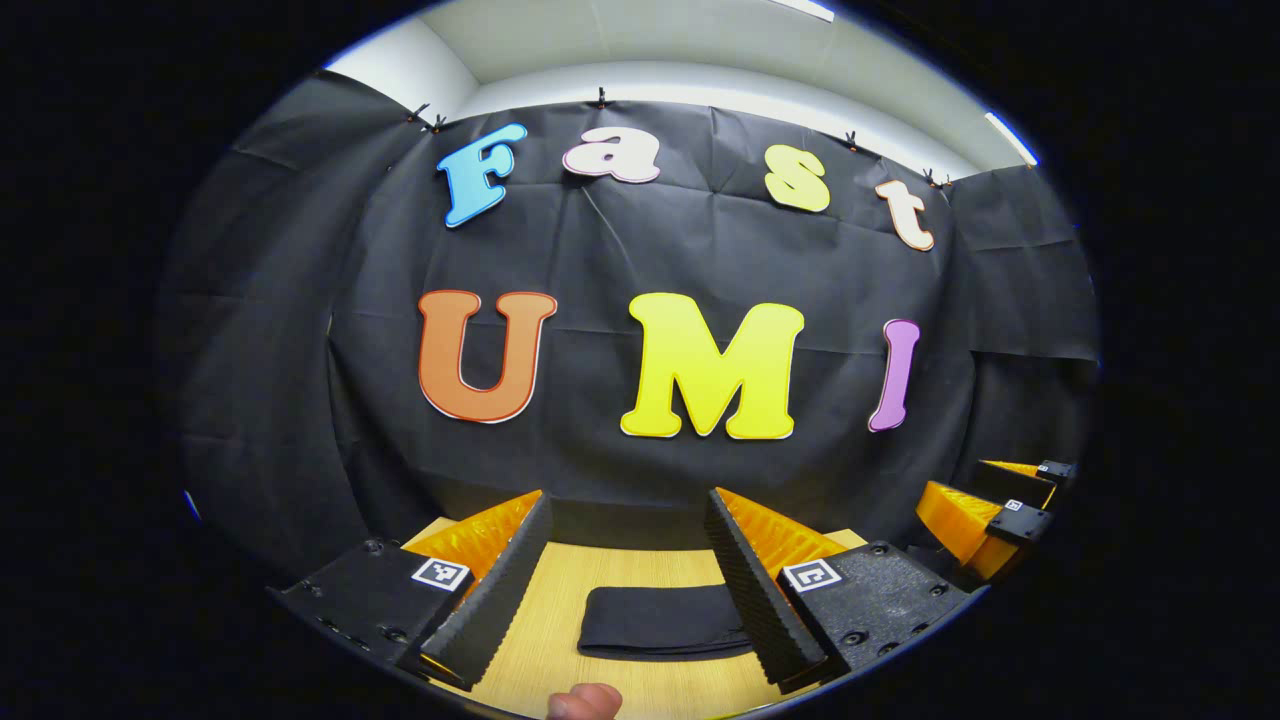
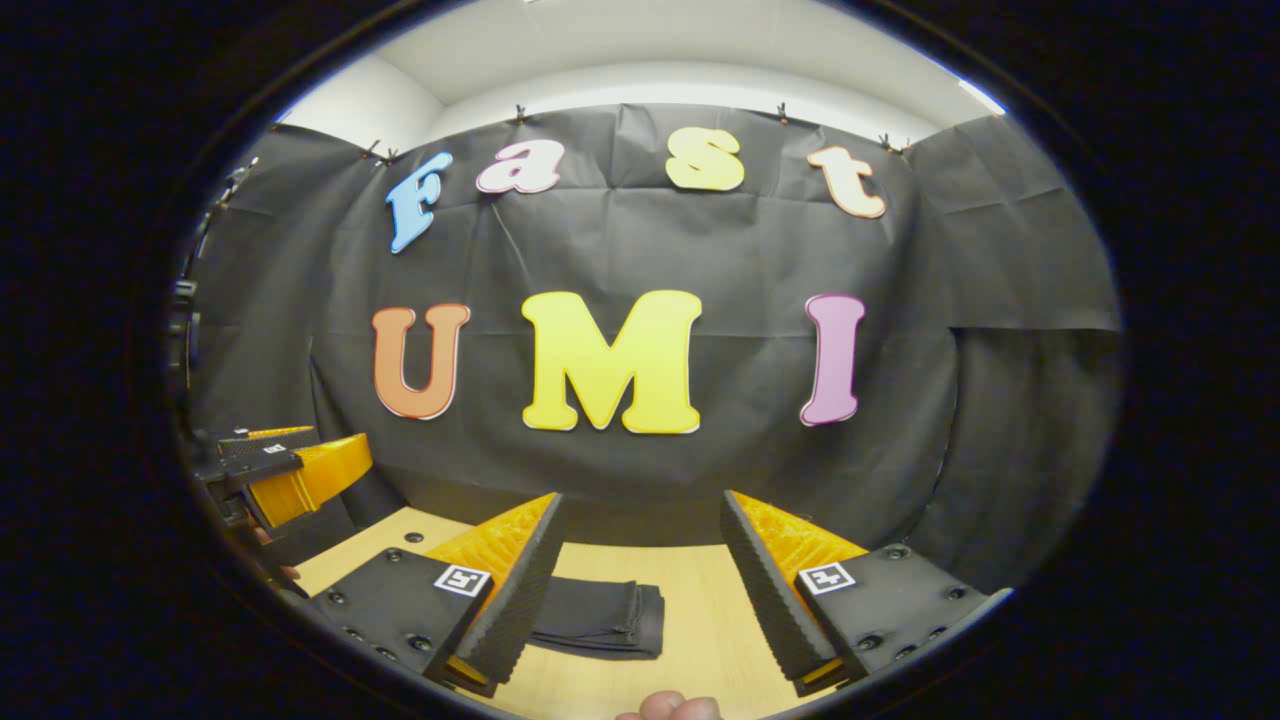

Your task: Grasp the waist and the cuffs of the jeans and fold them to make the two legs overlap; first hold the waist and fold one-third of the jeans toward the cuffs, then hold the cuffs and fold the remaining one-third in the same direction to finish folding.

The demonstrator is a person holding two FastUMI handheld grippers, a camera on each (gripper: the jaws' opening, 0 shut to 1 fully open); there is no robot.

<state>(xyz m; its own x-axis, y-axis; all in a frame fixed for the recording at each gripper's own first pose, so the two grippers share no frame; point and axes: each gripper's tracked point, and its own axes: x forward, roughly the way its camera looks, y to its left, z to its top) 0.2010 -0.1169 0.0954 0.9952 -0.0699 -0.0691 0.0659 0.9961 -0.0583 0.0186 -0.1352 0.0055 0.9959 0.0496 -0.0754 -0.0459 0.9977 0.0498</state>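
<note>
On the pale wooden table (image 1: 560,660) lie the jeans (image 1: 665,620), already a compact dark bundle, and both grippers are held up and back from it, pointing at the booth's black cloth wall (image 1: 640,260) rather than down at the work. That posture reads to me as hands at rest: the folding looks done, or close to it, and nothing is being carried.

From the left gripper view, the left gripper (image 1: 628,575) has its two fingers spread wide with bare table and the jeans showing in the gap; it grips nothing. The right gripper (image 2: 640,580) stands the same way in its own view, fingers parted and empty, the jeans (image 2: 600,618) lying just left of the gap, partly behind the left finger. Each gripper also appears at the edge of the other's view, held level with it: the right one (image 1: 1000,515) off to the right, the left one (image 2: 285,470) off to the left.

The bundle is a flat rectangle of dark fabric, probably denim, though the light is too dim to be sure of the weave. Its near edge in the right gripper view shows stacked layers, as a thrice-folded garment would. The finger pads (image 1: 500,590) are ribbed, a texture meant to bite cloth. The tabletop is smooth, with a light wood grain.
</note>
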